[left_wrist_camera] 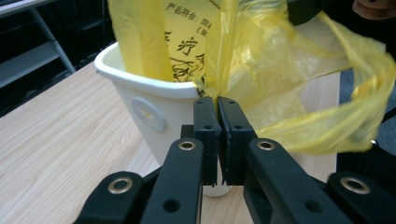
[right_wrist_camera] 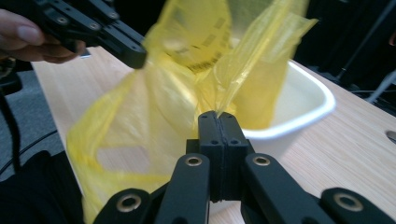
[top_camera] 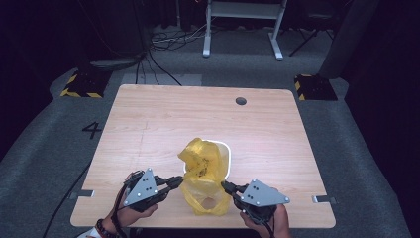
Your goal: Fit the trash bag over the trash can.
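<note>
High view: you hold a yellow plastic bag (top_camera: 203, 173) between both grippers over a small white bin (top_camera: 225, 151) near the front edge of the wooden counter (top_camera: 148, 124).

Your left gripper (top_camera: 177, 182) pinches the bag's left edge, jaws clenched on the film just above the bin's rim, as the left gripper view confirms; your right gripper (top_camera: 227, 188) clamps the opposite edge in the same way. Part of the bag already sits inside the bin, the rest hangs down its near side with a handle loop dangling. This looks like the lining step, about midway. Next you would likely need to spread the mouth apart and draw each edge down over the rim without tipping the light bin.
</note>
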A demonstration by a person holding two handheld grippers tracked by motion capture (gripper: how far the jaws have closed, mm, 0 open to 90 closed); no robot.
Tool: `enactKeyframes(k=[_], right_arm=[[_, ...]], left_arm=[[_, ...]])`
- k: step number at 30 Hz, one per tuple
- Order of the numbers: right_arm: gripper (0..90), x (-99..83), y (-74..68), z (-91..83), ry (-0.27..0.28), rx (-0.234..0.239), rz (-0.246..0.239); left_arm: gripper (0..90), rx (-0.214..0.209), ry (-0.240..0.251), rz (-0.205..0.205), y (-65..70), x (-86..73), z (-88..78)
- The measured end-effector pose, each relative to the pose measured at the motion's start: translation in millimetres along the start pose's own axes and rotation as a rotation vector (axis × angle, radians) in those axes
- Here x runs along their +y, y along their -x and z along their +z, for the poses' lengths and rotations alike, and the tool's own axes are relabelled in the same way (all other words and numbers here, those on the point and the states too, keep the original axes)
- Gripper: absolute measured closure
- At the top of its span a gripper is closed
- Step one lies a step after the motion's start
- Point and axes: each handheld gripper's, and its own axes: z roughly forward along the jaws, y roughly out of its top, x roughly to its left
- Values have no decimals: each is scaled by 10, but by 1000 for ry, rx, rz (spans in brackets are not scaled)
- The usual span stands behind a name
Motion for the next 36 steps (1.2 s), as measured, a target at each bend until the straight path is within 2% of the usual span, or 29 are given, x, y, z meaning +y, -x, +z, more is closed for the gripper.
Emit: enactKeyframes(k=[4,8,11,18,20,22,25,28,30,33,36], right_arm=[[900,-112,99,-81,0,-39,41],[900,-239,210,-76,-28,-56,77],[900,-318,286,-20,-35,-34,110],[885,-414,325,117,-39,-31,88],[795,-397,332,103,-31,-34,78],[732,-362,329,51,0,-34,54],[604,-297,315,-28,33,-37,42],[496,-255,303,-64,32,-39,31],[442,-242,300,-85,41,-34,33],[355,-207,292,-140,61,-19,36],[309,-150,305,-205,93,-8,52]], left_arm=[[870,15,2,-12,-42,-43,-26],[863,11,-6,-34,-110,-106,-17],[860,8,-16,-43,-141,-146,24],[849,16,-45,-49,-166,-201,88],[861,17,-39,-43,-156,-192,72],[861,17,-30,-42,-149,-174,55],[816,24,-19,-50,-142,-160,12],[701,40,-24,-47,-121,-161,-47],[591,48,-20,-54,-84,-157,-90],[479,36,-3,-75,-45,-149,-176],[418,34,-7,-76,-13,-141,-239]])
